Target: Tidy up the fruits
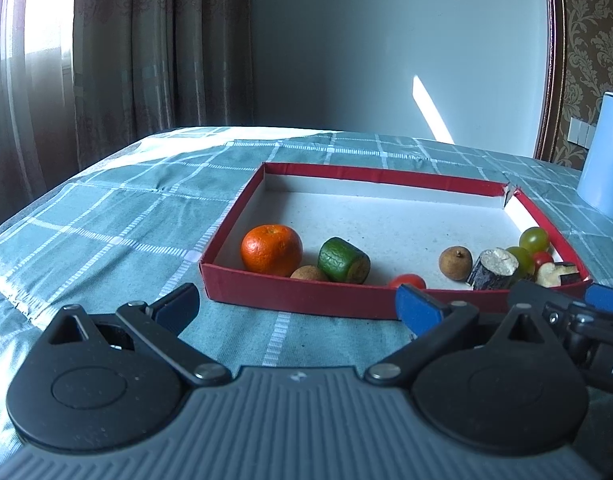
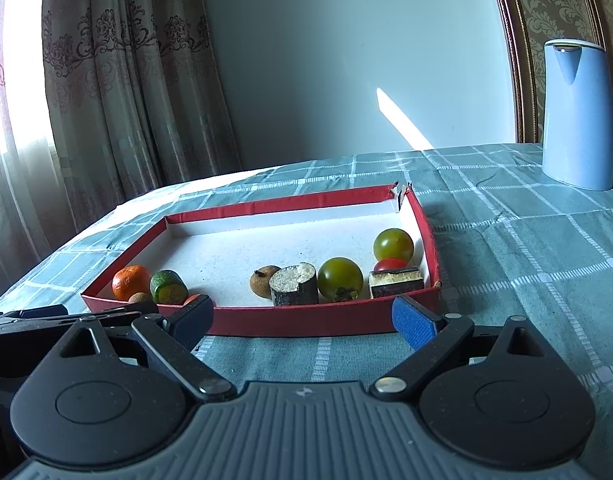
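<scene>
Checked teal tablecloth under shallow red cardboard tray. Fruits along tray's near wall. Left gripper nearer round orange mandarin; right gripper nearer green tomatoes, probably. Both spread wide, empty.

Daylight through curtains at left, glare there; sun streak on wall. Fisheye bends edges; corners dark, perhaps slightly soft.
</scene>
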`<state>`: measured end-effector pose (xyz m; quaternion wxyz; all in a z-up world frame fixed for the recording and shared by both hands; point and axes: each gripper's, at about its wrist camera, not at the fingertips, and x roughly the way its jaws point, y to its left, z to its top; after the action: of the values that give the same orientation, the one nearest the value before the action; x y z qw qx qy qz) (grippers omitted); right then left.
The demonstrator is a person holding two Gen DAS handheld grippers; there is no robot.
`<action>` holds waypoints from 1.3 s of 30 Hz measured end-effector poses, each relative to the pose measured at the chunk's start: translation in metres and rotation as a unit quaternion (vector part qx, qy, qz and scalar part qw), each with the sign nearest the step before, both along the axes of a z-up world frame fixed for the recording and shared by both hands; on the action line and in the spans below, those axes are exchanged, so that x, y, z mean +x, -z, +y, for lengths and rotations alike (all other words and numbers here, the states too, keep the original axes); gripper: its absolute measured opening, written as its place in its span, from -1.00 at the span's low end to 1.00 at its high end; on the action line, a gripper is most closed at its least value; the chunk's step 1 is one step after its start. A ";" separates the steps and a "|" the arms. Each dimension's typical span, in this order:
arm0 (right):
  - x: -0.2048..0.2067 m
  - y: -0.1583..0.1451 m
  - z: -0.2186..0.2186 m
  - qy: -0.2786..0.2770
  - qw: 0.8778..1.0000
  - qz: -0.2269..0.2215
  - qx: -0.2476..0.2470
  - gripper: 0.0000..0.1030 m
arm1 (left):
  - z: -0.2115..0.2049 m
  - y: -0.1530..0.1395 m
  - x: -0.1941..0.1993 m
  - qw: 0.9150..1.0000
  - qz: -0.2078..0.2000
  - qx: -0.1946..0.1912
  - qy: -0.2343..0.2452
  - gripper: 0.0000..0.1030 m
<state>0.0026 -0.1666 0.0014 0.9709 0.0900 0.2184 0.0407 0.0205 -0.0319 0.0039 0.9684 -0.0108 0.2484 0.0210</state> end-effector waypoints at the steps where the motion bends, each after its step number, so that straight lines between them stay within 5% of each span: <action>1: 0.000 0.000 0.000 0.000 1.000 0.000 0.000 0.88 | 0.000 0.000 0.000 1.000 0.001 0.000 -0.001 1.00; 39: 0.003 0.001 0.001 -0.004 1.000 0.013 -0.002 0.88 | -0.001 0.005 0.009 0.999 0.033 -0.001 0.014 1.00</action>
<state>0.0054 -0.1654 0.0005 0.9680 0.0882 0.2311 0.0428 0.0291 -0.0326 -0.0014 0.9598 -0.0077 0.2805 0.0078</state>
